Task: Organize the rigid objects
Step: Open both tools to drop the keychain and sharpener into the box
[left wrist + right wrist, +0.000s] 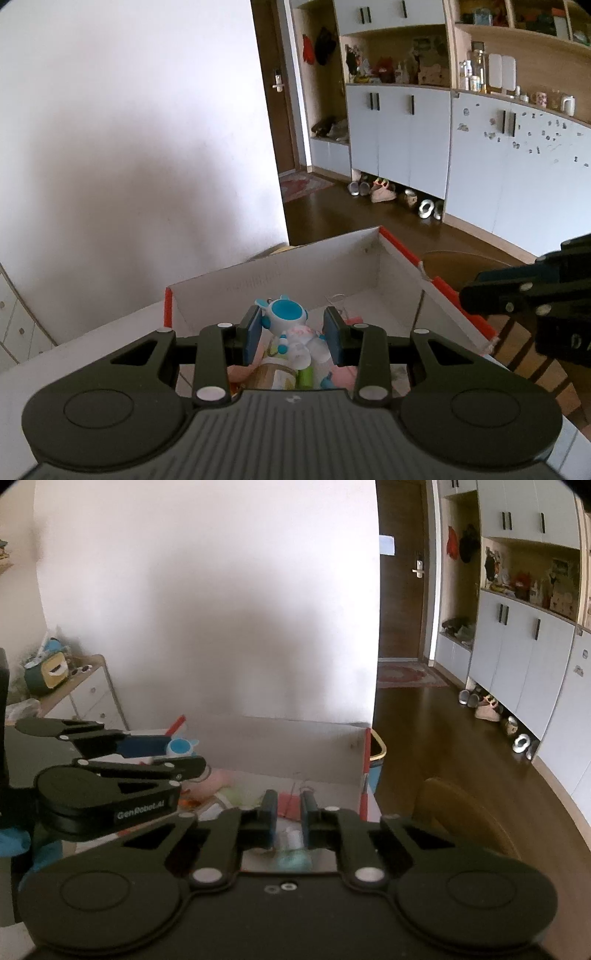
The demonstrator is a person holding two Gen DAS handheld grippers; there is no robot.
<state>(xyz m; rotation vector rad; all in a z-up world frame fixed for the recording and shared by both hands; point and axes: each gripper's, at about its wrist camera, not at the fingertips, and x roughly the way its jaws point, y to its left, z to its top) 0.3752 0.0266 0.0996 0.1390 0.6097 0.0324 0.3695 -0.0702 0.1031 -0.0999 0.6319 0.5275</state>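
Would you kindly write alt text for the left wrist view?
The left tongs hold a small white-and-blue astronaut rabbit figurine over an open white cardboard box with red edges containing other toys. The right tongs enter from the right; pale cabinets stand behind.

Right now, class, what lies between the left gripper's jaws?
The white-and-blue astronaut toy lies between the left gripper's jaws, above the open box; the left wrist view shows it.

A white toy astronaut point(293, 332) with a bright blue visor sits between the left gripper's point(294, 329) blue pads, over a white box point(280, 273) edged in red. Pink and green items lie beneath; both grippers are black.
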